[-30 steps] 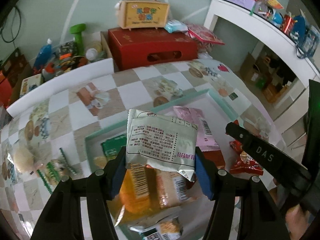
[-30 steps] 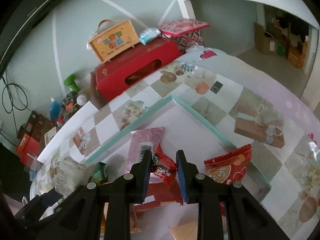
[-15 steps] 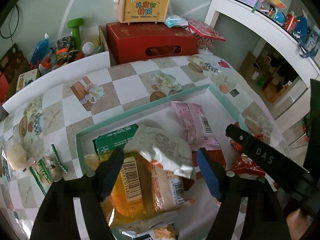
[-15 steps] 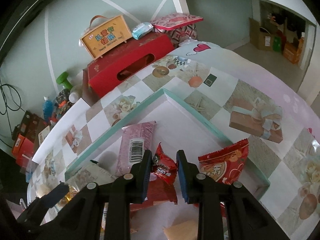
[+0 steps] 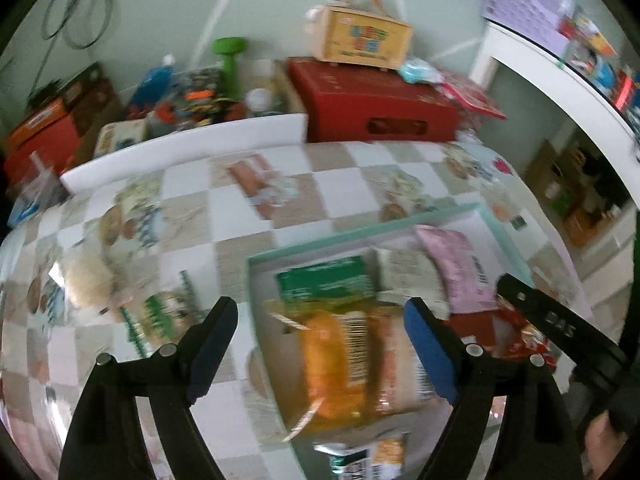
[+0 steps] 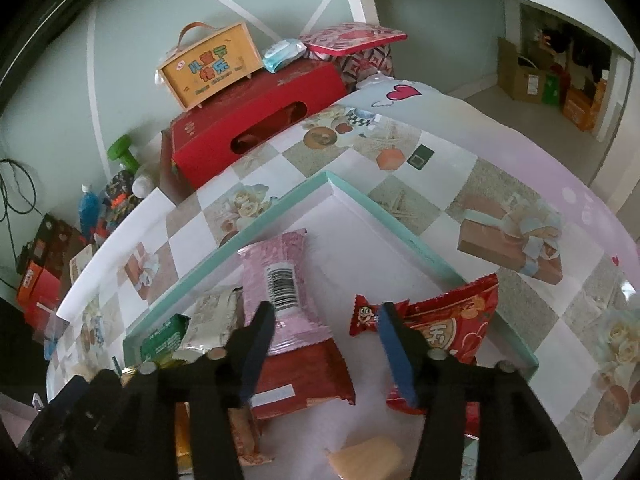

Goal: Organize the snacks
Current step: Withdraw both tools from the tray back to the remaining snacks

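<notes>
A shallow white tray with a teal rim point(image 6: 400, 226) holds several snack packets. My right gripper point(image 6: 325, 316) hovers over it with its jaws opening. A small red packet point(image 6: 365, 315) lies loose in the tray just inside the right finger, no pad pressing on it. A pink packet point(image 6: 280, 276) and a dark red one point(image 6: 304, 372) lie under the left finger; a big red packet point(image 6: 452, 328) sits to the right. My left gripper point(image 5: 320, 320) is opening wide and empty above an orange packet point(image 5: 332, 364), a green one point(image 5: 324, 280) and a silver one point(image 5: 408, 272).
Behind the table stand a red box point(image 6: 256, 120) with a yellow carry case point(image 6: 208, 68) on top, a green dumbbell point(image 5: 230, 58) and bottles. The checked tablecloth point(image 5: 192, 216) spreads left of the tray. A white shelf point(image 5: 560, 68) with toys is at the right.
The left gripper let go of the silver packet, which dropped into the tray, and swung left. The right gripper opened and released the small red packet.
</notes>
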The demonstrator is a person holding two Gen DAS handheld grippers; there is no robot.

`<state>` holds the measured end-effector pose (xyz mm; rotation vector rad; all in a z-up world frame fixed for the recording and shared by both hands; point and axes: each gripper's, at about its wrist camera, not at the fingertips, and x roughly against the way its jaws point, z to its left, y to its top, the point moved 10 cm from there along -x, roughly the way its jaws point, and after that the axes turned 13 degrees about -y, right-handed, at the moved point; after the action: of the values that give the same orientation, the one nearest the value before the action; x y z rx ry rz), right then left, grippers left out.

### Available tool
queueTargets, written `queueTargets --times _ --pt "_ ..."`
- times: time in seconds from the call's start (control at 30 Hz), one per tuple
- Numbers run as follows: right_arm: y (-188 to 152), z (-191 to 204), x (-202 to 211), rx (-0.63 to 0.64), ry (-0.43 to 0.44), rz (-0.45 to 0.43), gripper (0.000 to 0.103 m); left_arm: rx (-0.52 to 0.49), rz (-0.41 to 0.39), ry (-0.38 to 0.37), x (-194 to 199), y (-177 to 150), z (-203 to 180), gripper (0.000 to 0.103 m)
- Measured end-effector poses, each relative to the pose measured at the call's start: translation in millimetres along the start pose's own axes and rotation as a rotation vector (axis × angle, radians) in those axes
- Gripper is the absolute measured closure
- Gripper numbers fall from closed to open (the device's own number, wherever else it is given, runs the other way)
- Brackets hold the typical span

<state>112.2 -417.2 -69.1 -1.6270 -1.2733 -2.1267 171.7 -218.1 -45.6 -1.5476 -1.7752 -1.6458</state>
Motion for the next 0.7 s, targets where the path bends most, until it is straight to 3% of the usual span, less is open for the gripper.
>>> queueTargets --times 0.07,0.17,0.4,0.5,0.7 --pt "0 4 1 0.01 -0.001 -0.002 0.03 0.028 -0.015 0.023 4 -1 13 0.015" --pt "-2 13 3 0.029 0.004 -0.006 0.017 0.071 -0.044 0.068 11 -2 36 0.001" --pt "-11 46 10 0.115 0.028 -0.021 0.012 0.171 -0.066 0.124 25 -15 81 0.001" --pt "-15 58 15 0.143 0.044 -0.031 0.0 0.18 -0.069 0.15 31 -20 94 0.001" --pt "-25 84 23 0.216 0.061 -0.046 0.0 0.226 -0.097 0.182 51 -27 121 0.001"
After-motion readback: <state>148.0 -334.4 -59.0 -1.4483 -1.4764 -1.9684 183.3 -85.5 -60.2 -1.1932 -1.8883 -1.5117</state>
